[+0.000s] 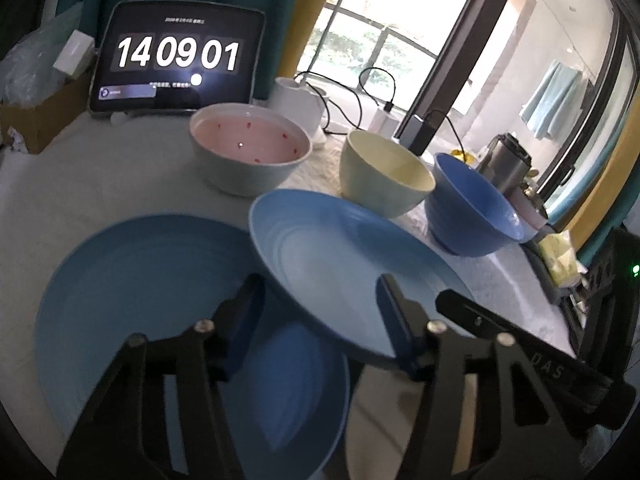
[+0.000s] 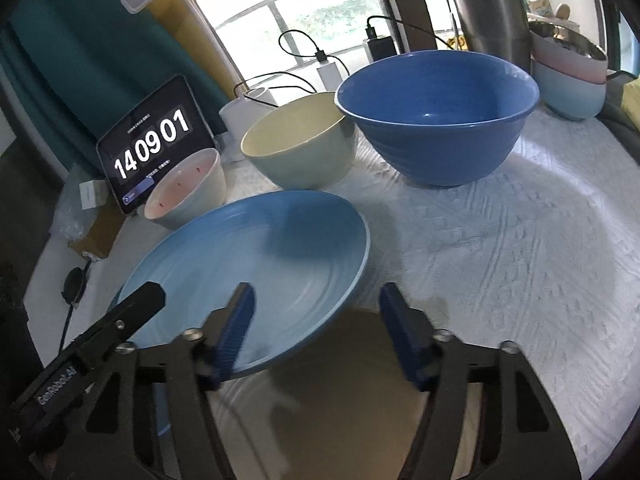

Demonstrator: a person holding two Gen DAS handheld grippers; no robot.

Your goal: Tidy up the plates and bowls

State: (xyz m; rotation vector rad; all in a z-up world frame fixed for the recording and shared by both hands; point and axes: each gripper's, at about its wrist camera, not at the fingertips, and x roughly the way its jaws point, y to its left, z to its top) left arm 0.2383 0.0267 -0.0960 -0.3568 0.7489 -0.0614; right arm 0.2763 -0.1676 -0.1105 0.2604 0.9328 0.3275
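Observation:
A light blue plate (image 1: pixel 340 272) hangs tilted above a second light blue plate (image 1: pixel 132 304) that lies on the white table. My left gripper (image 1: pixel 320 320) is open, its right finger at the raised plate's near rim. My right gripper (image 2: pixel 316 332) is open; its left finger touches the raised plate's (image 2: pixel 256 264) near rim. Neither pair of jaws is closed on the plate. Behind stand a pink-lined bowl (image 1: pixel 248 148), a cream bowl (image 1: pixel 384 174) and a dark blue bowl (image 1: pixel 472 208); all three also show in the right wrist view: pink-lined bowl (image 2: pixel 184 196), cream bowl (image 2: pixel 300 148), dark blue bowl (image 2: pixel 436 116).
A tablet clock (image 1: pixel 176 60) stands at the back left beside a cardboard box (image 1: pixel 44 116). Chargers and cables (image 1: pixel 360 96) lie by the window. A steel flask (image 2: pixel 492 16) and stacked pink and blue bowls (image 2: pixel 568 76) stand at the back right. The table edge runs near me.

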